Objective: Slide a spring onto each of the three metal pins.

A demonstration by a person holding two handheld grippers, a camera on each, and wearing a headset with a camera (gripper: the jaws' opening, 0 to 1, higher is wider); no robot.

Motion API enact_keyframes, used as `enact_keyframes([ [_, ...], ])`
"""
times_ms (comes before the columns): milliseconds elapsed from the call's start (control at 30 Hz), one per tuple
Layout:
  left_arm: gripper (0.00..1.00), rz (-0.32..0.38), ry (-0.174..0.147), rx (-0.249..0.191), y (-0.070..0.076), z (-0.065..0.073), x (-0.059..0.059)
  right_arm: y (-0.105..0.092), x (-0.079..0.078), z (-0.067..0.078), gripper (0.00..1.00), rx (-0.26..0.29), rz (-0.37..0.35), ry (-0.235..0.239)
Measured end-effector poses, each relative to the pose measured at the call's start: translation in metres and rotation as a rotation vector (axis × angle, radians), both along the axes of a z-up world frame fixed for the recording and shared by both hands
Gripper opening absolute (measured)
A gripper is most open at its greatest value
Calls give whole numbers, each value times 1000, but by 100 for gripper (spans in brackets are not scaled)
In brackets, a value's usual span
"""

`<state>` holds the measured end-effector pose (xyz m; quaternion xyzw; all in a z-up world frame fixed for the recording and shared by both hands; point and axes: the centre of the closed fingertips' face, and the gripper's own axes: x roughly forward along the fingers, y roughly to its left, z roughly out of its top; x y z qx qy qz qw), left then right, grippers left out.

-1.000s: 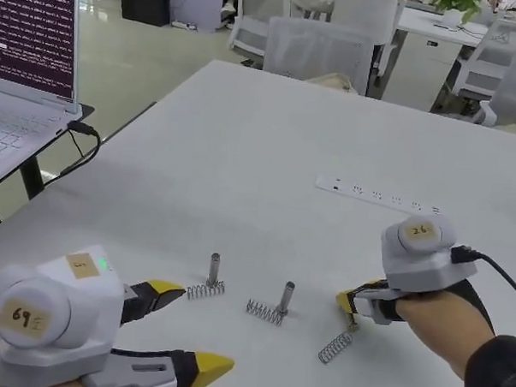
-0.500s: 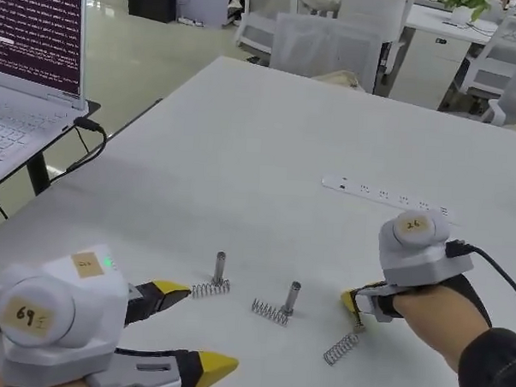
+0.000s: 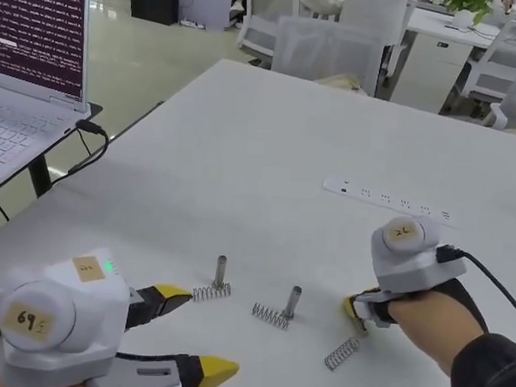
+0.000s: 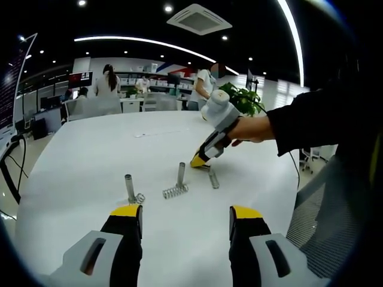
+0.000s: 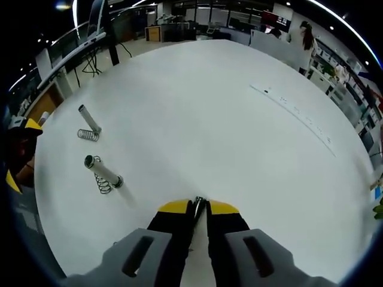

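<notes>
Two metal pins stand upright on the white table [image 3: 268, 160]: the left pin [image 3: 220, 270] and the middle pin [image 3: 295, 299]. A spring [image 3: 207, 291] lies at the foot of the left pin, a second spring [image 3: 269, 314] beside the middle pin. A third spring [image 3: 343, 352] lies just below my right gripper [image 3: 356, 309]. That gripper [image 5: 199, 206] is shut on a thin metal piece, apparently the third pin [image 5: 197, 205], tip close to the table. My left gripper [image 3: 192, 332] is open with nothing in it [image 4: 185, 212], in front of the pins [image 4: 128, 186].
A white power strip [image 3: 386, 199] lies behind the work area. A laptop [image 3: 33, 55] with its cable [image 3: 89, 143] stands on a side table at far left. Office chairs [image 3: 324, 46] stand beyond the table's far edge.
The head camera has shifted a little. The right gripper's body has leaned slightly toward the pins, its tips staying by the third spring. The left gripper has stayed put.
</notes>
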<state>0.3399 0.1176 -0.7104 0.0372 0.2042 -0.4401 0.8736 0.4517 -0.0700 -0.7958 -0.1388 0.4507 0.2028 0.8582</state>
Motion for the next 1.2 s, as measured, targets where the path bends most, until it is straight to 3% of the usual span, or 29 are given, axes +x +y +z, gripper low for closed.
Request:
enact_keyframes([
  [367, 54, -3, -3, -5, -1, 1, -1, -3, -8, 1, 6, 16, -12, 14],
  [567, 54, -8, -6, -7, -2, 2, -1, 2, -10, 15, 6, 67, -29, -8],
  [1200, 53, -30, -27, -6, -5, 7, -3, 2, -29, 39, 6, 110, -42, -61],
])
